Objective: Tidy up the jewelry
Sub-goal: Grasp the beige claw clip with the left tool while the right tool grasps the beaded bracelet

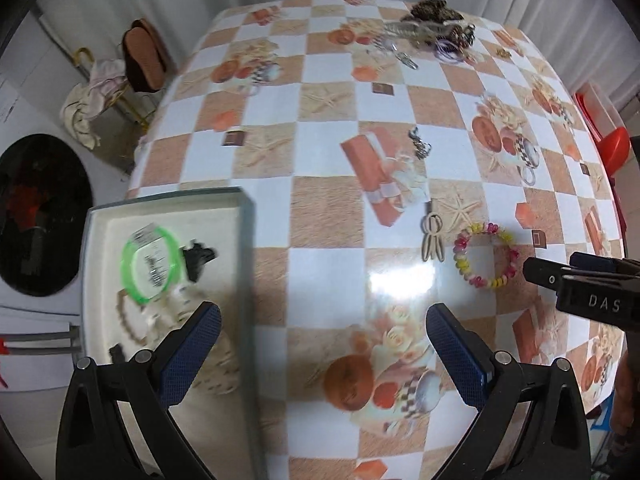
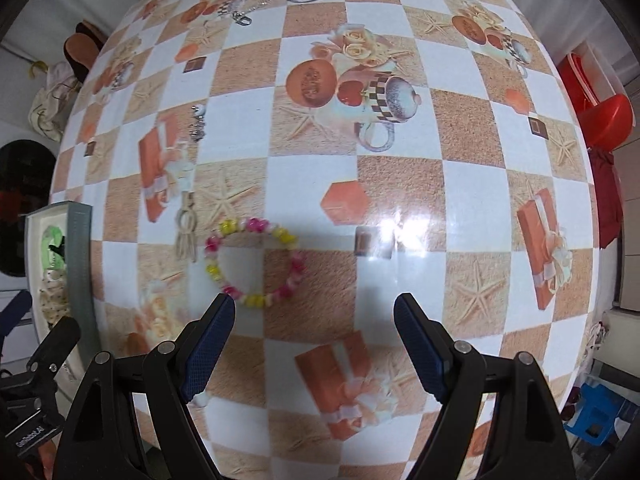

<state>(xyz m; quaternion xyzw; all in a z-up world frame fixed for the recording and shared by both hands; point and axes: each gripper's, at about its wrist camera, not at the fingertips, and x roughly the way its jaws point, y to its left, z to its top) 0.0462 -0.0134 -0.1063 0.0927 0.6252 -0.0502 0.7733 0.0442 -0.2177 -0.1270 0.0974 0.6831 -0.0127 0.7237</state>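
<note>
right tongs (image 2: 314,314) wide apart, empty, bracelet (image 2: 256,262) just ahead-left | left tongs (image 1: 324,326) apart, empty | imo straddle one bead strand, don't scoop the whole ring

We see our left gripper (image 1: 324,344) open above the table (image 1: 328,272), just right of the tray (image 1: 245,240); the beaded bracelet (image 1: 486,255) lies well right of that tray.
</note>
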